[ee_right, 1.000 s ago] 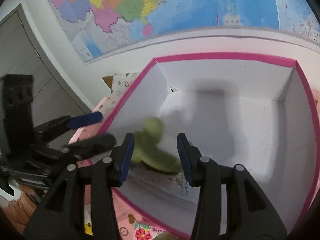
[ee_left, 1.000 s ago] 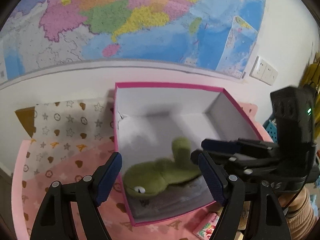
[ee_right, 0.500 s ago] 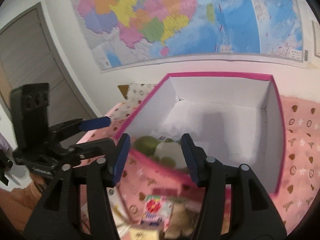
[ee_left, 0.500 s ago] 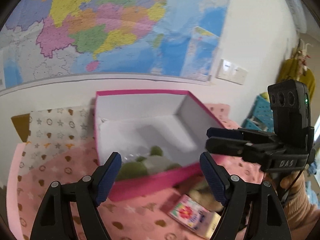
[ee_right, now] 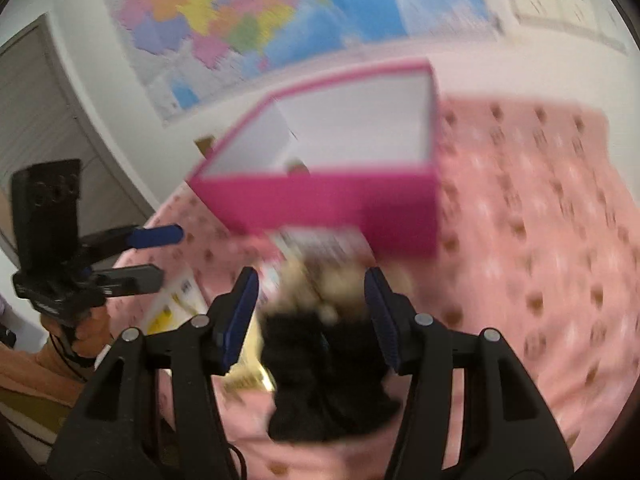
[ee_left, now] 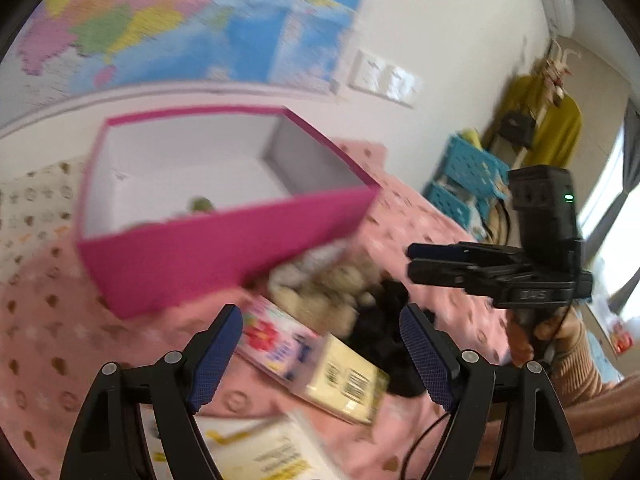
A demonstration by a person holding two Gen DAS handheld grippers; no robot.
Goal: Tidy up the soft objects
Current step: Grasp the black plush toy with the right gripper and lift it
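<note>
A pink box (ee_left: 224, 248) with white inside stands on the pink bedspread; it also shows in the right wrist view (ee_right: 328, 208). A bit of the green plush frog (ee_left: 201, 204) peeks over its front wall. A beige plush (ee_left: 320, 288) and a black plush (ee_left: 384, 332) lie in front of the box. My left gripper (ee_left: 320, 356) is open and empty above flat packets. My right gripper (ee_right: 312, 316) is open, with the black plush (ee_right: 316, 376) and beige plush (ee_right: 332, 284) between its fingers' line of sight; it also shows in the left wrist view (ee_left: 416, 262).
A flowered packet (ee_left: 276, 340) and a yellow packet (ee_left: 348, 380) lie before the box. More yellow-printed paper (ee_left: 260, 452) is at the front. Blue crates (ee_left: 468, 184) stand at the right. A map hangs on the wall (ee_left: 160, 20). The frames are motion-blurred.
Both grippers have pulled back and down out of the box, leaving the green frog inside. The plush pile and packets in front of the box came into view.
</note>
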